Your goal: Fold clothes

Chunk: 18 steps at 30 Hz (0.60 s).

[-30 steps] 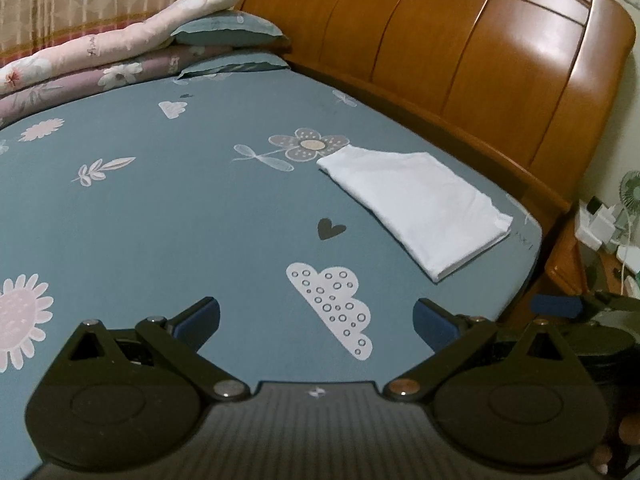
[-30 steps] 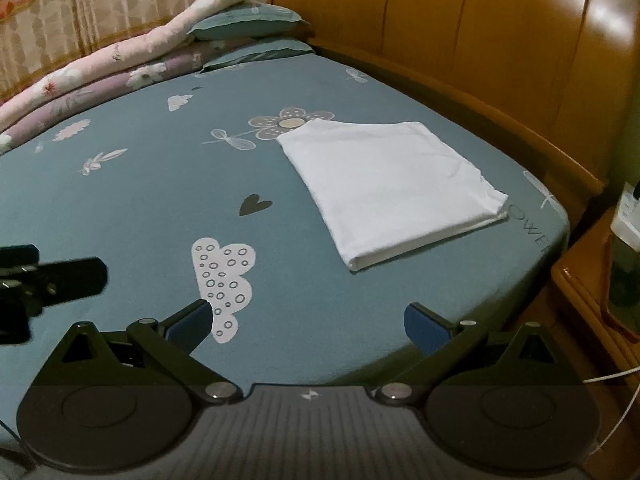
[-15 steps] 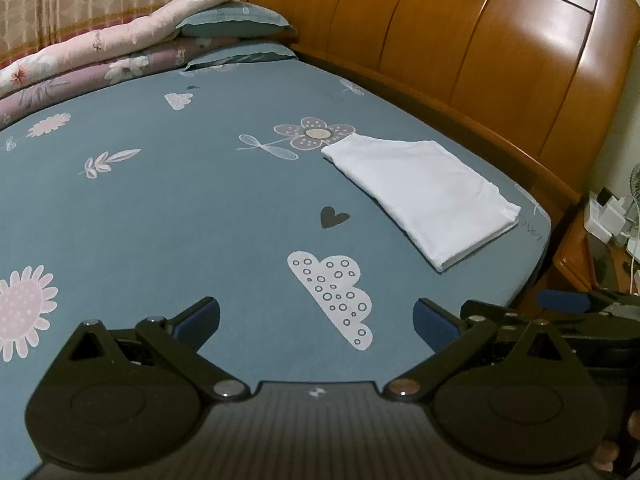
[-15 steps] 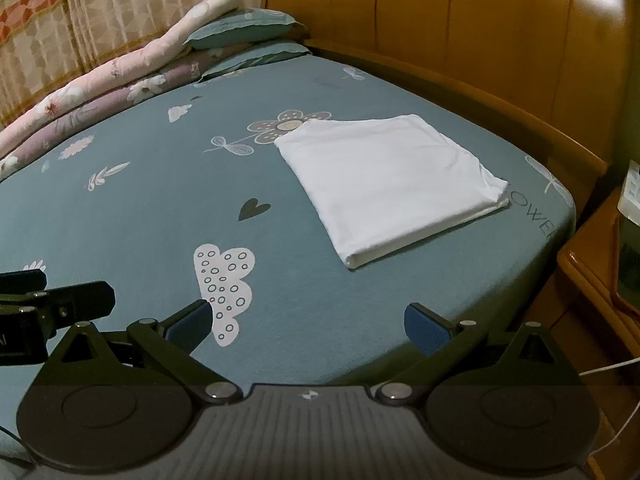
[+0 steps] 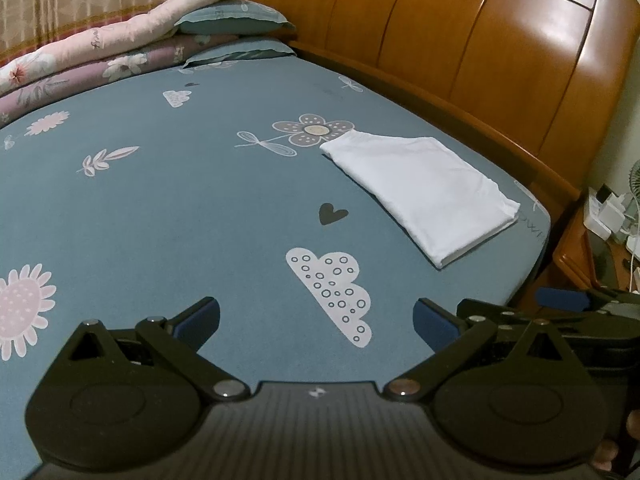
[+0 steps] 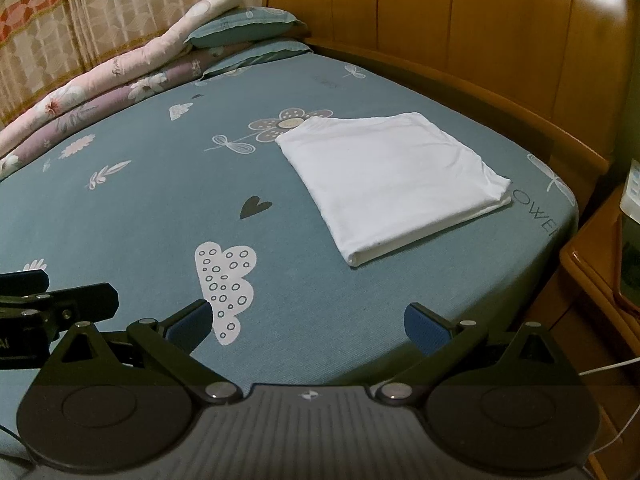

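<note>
A white garment lies folded into a flat rectangle on the blue patterned bed sheet, near the bed's right corner. My left gripper is open and empty, hovering over the sheet's near edge, well short of the garment. Open and empty too, my right gripper sits at the near edge with the garment ahead and slightly right. In the right wrist view the left gripper's fingers show at the left edge; in the left wrist view the right gripper's fingertips show at the right.
A wooden headboard runs behind the bed. Rolled quilts and pillows are stacked at the far left by a curtain. A wooden nightstand with small items stands right of the bed.
Both views have drawn back slightly from the bed; the folded garment looks a little farther away. The grippers now sit closer together. Both stay open.
</note>
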Motion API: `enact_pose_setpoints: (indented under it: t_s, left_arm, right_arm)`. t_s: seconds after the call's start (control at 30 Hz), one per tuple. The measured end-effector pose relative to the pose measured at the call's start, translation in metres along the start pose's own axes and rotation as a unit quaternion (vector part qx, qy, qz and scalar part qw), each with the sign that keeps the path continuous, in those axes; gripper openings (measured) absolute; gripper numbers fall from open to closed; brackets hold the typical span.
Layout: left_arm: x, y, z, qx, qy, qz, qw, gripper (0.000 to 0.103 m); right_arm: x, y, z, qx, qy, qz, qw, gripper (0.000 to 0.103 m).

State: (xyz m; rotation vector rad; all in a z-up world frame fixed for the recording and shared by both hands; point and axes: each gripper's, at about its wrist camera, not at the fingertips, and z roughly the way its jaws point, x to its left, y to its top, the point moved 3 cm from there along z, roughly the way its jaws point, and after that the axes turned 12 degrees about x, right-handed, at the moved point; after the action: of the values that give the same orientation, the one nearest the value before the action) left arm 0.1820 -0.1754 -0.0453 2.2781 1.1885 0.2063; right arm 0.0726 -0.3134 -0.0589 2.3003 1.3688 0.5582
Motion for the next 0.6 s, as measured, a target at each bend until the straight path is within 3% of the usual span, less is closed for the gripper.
enact_pose_setpoints:
  t_s: [0.6]
  left_arm:
    - [0.004, -0.0008, 0.0012, -0.002, -0.009, -0.004, 0.9999, 0.102]
  right_arm:
    - [0.0052, -0.0014, 0.0004, 0.001, -0.006, -0.01, 1.0, 0.103]
